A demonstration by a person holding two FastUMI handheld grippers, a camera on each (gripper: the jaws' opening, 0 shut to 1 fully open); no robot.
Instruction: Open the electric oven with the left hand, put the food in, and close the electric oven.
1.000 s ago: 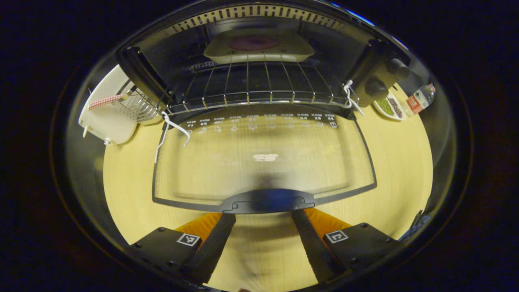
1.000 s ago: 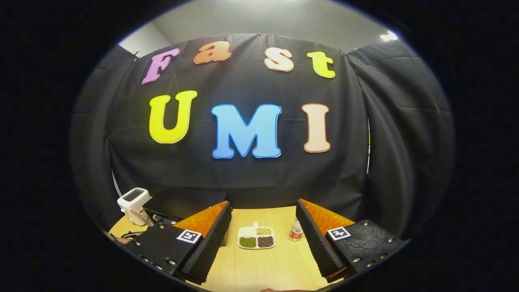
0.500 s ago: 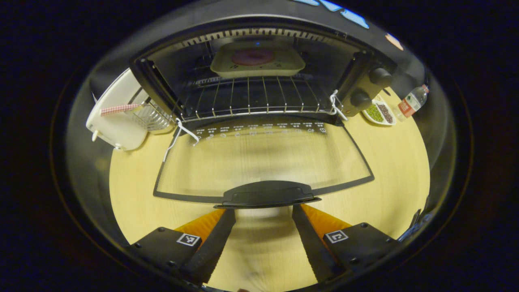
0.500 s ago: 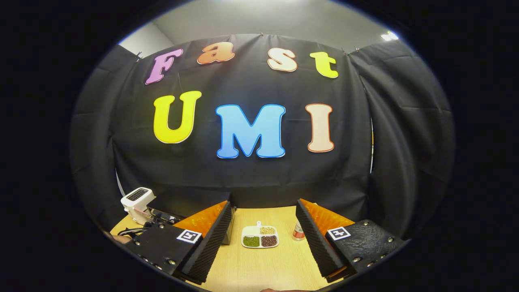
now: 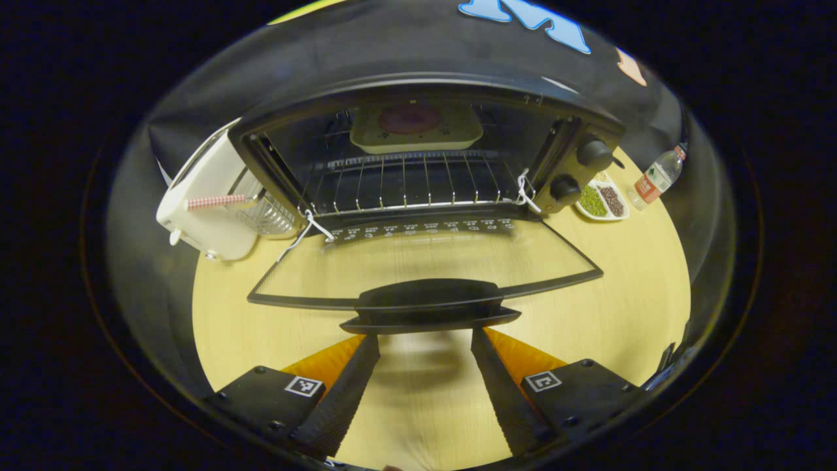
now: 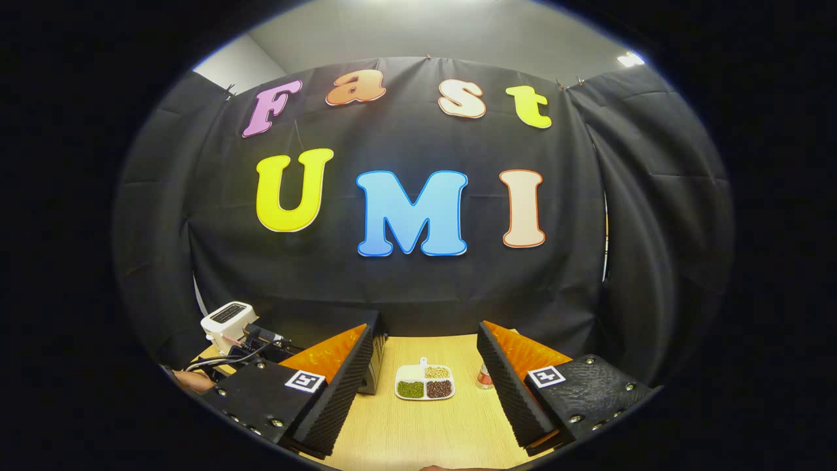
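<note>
The black electric oven (image 5: 418, 98) stands open, its glass door (image 5: 425, 261) folded down over the wooden table. Deep on the wire rack (image 5: 405, 183) sits a pale tray with a dark red round of food (image 5: 410, 121). The door's handle (image 5: 428, 306) lies just ahead of my left gripper (image 5: 425, 341), which is open with nothing between its fingers; whether the fingertips touch the handle I cannot tell. My right gripper (image 6: 425, 333) is open and holds nothing, high over the table, with a corner of the oven (image 6: 374, 363) beside its left finger.
A white toaster (image 5: 209, 209) with a wire basket stands left of the oven. To the right lie a divided dish of beans (image 5: 603, 201) and a small bottle (image 5: 657, 176). The dish (image 6: 425, 383), bottle (image 6: 485, 376) and toaster (image 6: 227, 322) also appear in the right gripper view.
My left gripper has drawn back from the oven and dropped lower, so the door and handle now look edge-on. The right gripper has barely drifted.
</note>
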